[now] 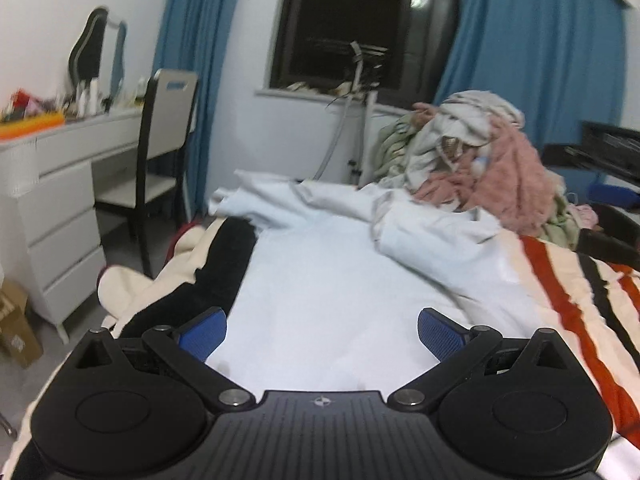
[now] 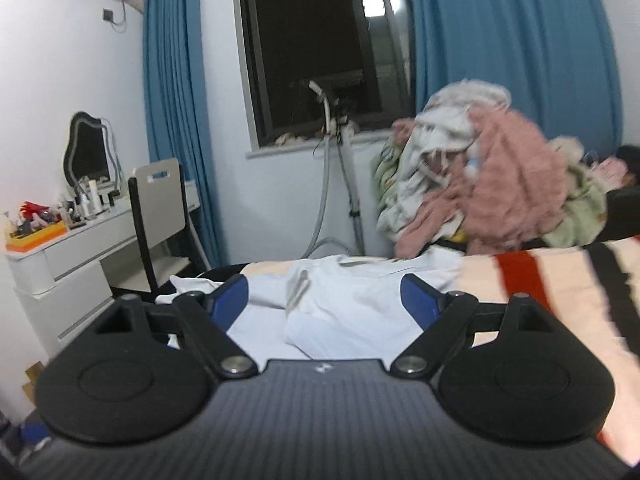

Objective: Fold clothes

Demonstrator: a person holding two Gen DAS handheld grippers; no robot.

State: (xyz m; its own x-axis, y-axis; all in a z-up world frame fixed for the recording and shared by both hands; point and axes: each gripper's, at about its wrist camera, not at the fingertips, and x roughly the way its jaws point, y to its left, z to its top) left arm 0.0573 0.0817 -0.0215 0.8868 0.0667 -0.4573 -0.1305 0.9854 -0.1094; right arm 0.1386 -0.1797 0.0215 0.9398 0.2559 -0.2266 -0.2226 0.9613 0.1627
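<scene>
Bed [image 1: 560, 288]: striped blanket, edges cut off.
Shirt [image 1: 340, 280]: pale, rumpled, far side hidden.
Left gripper [image 1: 322, 334]: fingers apart, empty.
Right gripper [image 2: 324, 300]: fingers apart, empty.

A pale blue-white garment [image 1: 320, 280] lies spread on a striped blanket [image 1: 580, 320] on the bed, its near part smooth and flat, its far part rumpled with a sleeve folded inward. Beyond it sits a heaped pile [image 1: 480, 160] of pink, white and green clothes.
</scene>
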